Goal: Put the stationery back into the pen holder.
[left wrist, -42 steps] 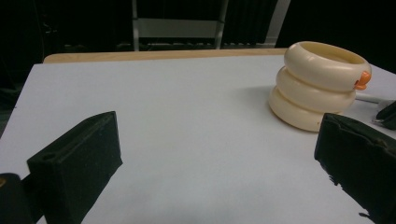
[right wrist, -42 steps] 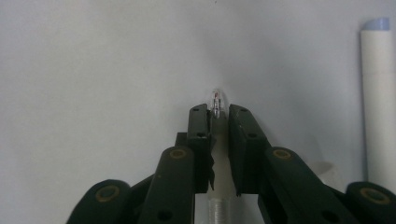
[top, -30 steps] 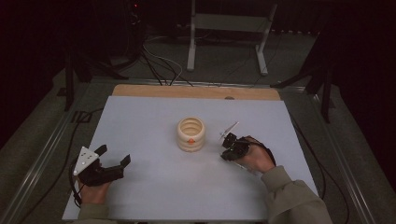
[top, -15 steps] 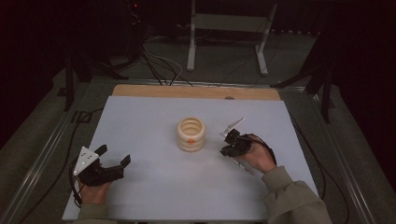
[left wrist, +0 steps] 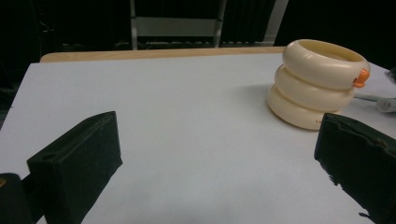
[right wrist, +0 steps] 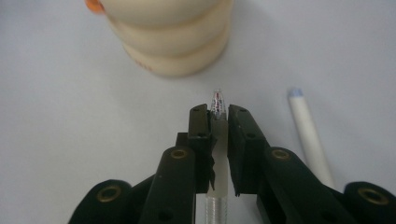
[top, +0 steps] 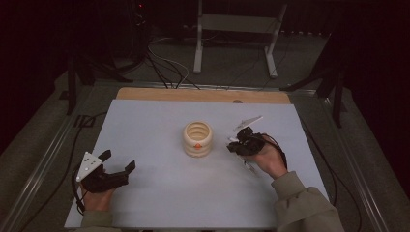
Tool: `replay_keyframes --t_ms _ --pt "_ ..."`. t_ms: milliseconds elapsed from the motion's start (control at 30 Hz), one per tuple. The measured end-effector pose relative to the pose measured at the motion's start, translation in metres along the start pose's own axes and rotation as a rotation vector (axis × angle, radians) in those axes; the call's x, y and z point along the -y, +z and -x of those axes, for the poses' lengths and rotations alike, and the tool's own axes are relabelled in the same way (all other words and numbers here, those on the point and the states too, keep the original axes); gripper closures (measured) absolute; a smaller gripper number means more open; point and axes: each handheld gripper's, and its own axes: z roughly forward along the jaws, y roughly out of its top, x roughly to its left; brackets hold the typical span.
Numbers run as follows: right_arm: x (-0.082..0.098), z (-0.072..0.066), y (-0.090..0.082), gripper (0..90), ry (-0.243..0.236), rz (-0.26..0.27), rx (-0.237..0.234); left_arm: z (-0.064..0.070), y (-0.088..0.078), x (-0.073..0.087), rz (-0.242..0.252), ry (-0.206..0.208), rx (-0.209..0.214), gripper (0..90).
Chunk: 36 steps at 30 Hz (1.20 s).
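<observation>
A cream ribbed holder (top: 197,138) of three stacked rings, with a small orange mark, stands in the middle of the pale sheet; it also shows in the left gripper view (left wrist: 317,84) and the right gripper view (right wrist: 173,37). My right gripper (top: 236,145) hovers just to its right, shut on a thin pen with a clear tip (right wrist: 218,100) that sticks out past the fingertips (right wrist: 218,114) toward the holder. A second white pen (right wrist: 308,135) lies on the sheet beside it. At the near left my left gripper (top: 117,161) rests open, with nothing between its jaws (left wrist: 215,144).
The pale sheet (top: 159,193) covers the table, with a wooden strip (top: 203,94) along its far edge. Beyond the table stand a metal frame (top: 237,29) and loose cables (top: 164,67) on a dark floor. Metal rails run along both sides of the table.
My right gripper has lifted off the sheet with the pen in it. The left gripper has stayed where it was.
</observation>
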Motion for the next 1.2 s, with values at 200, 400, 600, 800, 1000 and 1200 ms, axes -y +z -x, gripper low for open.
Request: replay_keyframes --t_ms 200,400,600,800,1000,1200 --pt "-0.009 -0.003 -0.011 80.8 -0.001 0.051 0.016 0.0 0.0 0.0 0.0 -0.001 0.0 1.0" --pt "-0.019 -0.003 -0.022 80.8 0.012 0.106 0.023 0.0 0.0 0.0 0.001 -0.005 0.0 1.0" --pt "-0.029 -0.004 -0.032 80.8 0.012 0.151 0.035 0.0 0.0 0.0 0.0 -0.003 0.0 1.0" --pt "-0.038 -0.005 -0.04 80.8 0.025 0.201 0.043 0.0 0.0 0.0 0.0 -0.003 -0.001 1.0" --pt "-0.049 -0.005 -0.047 80.8 0.031 0.239 0.051 0.0 0.0 0.0 -0.001 -0.001 0.002 1.0" --pt "-0.061 -0.006 -0.052 80.8 0.031 0.275 0.062 -0.001 0.0 0.0 0.001 -0.004 0.0 1.0"
